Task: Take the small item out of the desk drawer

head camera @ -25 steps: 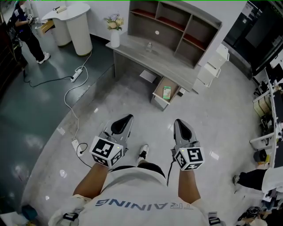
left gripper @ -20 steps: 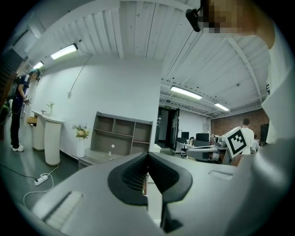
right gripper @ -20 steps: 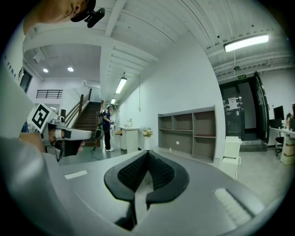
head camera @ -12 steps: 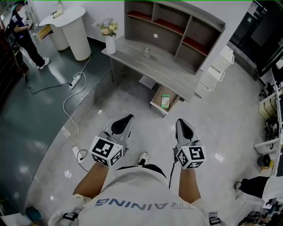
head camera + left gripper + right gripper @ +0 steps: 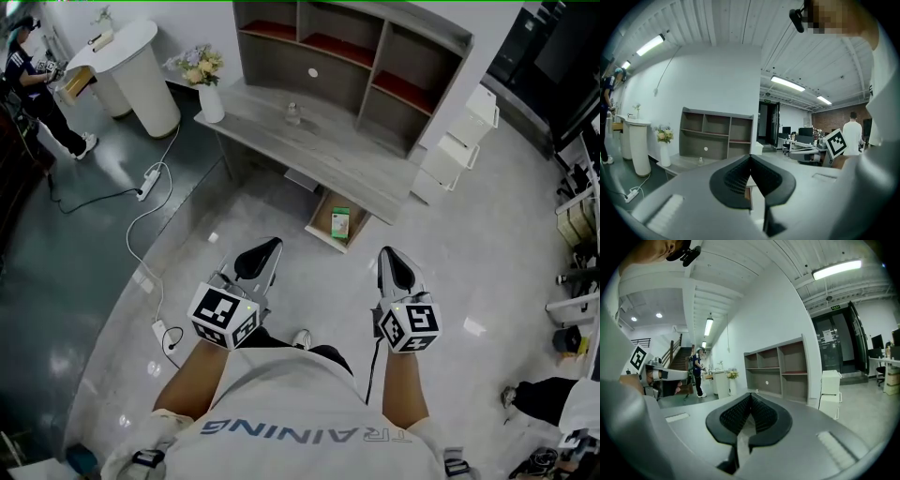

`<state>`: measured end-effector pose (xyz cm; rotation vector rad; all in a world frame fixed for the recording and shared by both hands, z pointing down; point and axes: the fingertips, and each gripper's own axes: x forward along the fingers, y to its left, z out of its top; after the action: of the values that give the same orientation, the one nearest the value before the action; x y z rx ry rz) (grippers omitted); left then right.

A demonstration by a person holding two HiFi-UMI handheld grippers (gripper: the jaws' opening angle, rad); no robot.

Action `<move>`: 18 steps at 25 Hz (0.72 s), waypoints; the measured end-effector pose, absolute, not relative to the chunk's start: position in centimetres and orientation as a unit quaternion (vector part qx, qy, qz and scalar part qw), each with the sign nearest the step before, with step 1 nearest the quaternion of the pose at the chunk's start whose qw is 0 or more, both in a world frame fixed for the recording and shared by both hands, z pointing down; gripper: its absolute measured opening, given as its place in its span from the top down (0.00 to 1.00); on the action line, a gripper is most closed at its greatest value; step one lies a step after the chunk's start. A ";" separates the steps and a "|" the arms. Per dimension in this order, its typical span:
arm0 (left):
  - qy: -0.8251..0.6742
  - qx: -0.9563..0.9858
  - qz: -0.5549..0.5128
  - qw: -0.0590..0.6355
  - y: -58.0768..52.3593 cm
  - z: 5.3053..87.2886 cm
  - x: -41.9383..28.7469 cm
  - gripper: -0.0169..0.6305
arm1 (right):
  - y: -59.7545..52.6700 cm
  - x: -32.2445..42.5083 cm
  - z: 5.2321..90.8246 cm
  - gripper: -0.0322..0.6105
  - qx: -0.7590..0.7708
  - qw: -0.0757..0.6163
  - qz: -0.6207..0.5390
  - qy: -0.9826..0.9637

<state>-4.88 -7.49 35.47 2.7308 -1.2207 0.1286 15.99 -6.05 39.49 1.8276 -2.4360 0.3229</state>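
**Both grippers closed and empty, well short of the open desk drawer**

In the head view we see the left gripper (image 5: 271, 247) and the right gripper (image 5: 386, 253) held side by side above the grey floor (image 5: 234, 211), each pointing towards the desk (image 5: 309, 141); the marker cubes face the camera.

In the left gripper view the left gripper's (image 5: 750, 157) ribbed black pads meet at their tips, so we read the jaws as closed with nothing between them; in the right gripper view the right gripper (image 5: 750, 395) stands the same way, jaws together and empty.

The drawer (image 5: 321, 217) is pulled out from under the front edge of the desk and stands open; the small item (image 5: 339, 223), a green and white packet, lies flat inside it, towards the drawer's right half; we place it ahead of both grippers, between their lines of aim, and well apart from either.

On the desk stands a shelf unit (image 5: 347, 56) with open compartments; a small clear bottle (image 5: 292, 112) sits in front of it; a white vase of flowers (image 5: 208, 94) occupies the left end.

A white cabinet (image 5: 455, 150) stands just beside the right end of the desk; a white round stand (image 5: 141, 75) and a power strip (image 5: 147, 178) with its cable lie to the left; a person (image 5: 33, 84) stands at the upper left.
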 end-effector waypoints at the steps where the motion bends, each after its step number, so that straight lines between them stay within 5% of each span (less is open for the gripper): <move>1: -0.405 0.911 0.046 0.070 -8.0 35.3 -4.6 0.98 | -6.4 16.3 39.6 0.92 0.597 0.037 0.108 -0.794; 18: -0.288 0.949 0.037 0.125 -20.9 37.7 0.0 0.98 | -13.2 20.4 41.3 0.92 0.693 0.041 0.130 -0.707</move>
<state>0.03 -20.89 37.71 2.7654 -0.8384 0.1086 20.45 -13.15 41.28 2.1228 -2.1661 0.3995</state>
